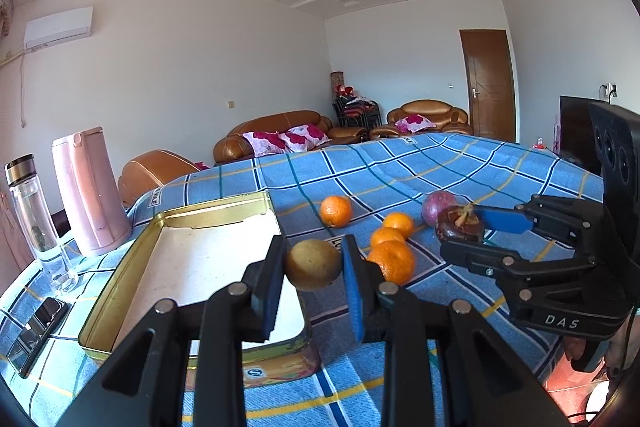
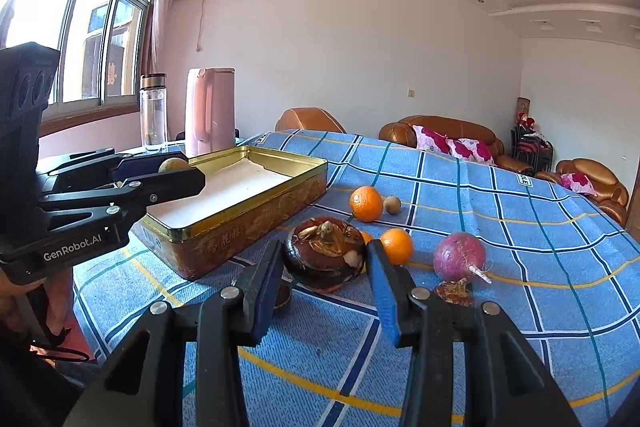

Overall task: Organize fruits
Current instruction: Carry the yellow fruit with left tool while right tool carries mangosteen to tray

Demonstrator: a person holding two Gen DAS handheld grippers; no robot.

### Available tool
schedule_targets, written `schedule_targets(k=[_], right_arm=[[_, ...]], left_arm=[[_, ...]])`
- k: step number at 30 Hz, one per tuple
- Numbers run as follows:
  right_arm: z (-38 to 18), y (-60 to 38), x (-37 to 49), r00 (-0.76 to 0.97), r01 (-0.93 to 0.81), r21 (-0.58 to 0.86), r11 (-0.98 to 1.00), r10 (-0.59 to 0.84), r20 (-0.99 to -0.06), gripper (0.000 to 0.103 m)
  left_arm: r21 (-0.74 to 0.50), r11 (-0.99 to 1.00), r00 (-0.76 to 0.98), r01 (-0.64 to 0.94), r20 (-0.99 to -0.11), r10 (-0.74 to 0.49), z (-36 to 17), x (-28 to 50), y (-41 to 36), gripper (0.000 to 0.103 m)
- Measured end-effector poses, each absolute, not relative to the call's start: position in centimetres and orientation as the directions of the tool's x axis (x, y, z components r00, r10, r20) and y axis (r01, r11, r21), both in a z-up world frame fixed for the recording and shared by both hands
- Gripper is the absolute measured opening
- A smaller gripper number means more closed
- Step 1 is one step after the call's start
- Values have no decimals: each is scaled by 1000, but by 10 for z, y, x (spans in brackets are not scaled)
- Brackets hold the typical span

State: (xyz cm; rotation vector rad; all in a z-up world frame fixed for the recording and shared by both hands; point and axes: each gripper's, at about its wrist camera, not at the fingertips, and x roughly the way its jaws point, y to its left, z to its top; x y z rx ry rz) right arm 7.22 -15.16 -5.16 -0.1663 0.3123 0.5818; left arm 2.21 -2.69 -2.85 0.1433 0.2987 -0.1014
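Jaws of your left gripper (image 1: 314, 267) clamp a round yellow-brown fruit (image 1: 313, 264) beside the open gold tin (image 1: 120, 291). Your right gripper (image 2: 325, 259) pinches a dark maroon mangosteen (image 2: 325, 254) between its jaws.

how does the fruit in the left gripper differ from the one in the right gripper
The yellow-brown fruit in the left gripper is plain, smooth and rounder; the dark brown fruit in the right gripper is glossy, flatter, larger, with a dried stem cap. Both are clamped between blue pads.
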Motion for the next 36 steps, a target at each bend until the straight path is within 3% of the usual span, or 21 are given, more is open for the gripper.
schedule_targets(k=[36], right_arm=[[-35,-144,70,800,-573,-94,814,531,-279,45]], left_arm=[[144,986,967,87,-251,-49,-12,30,-29,29]])
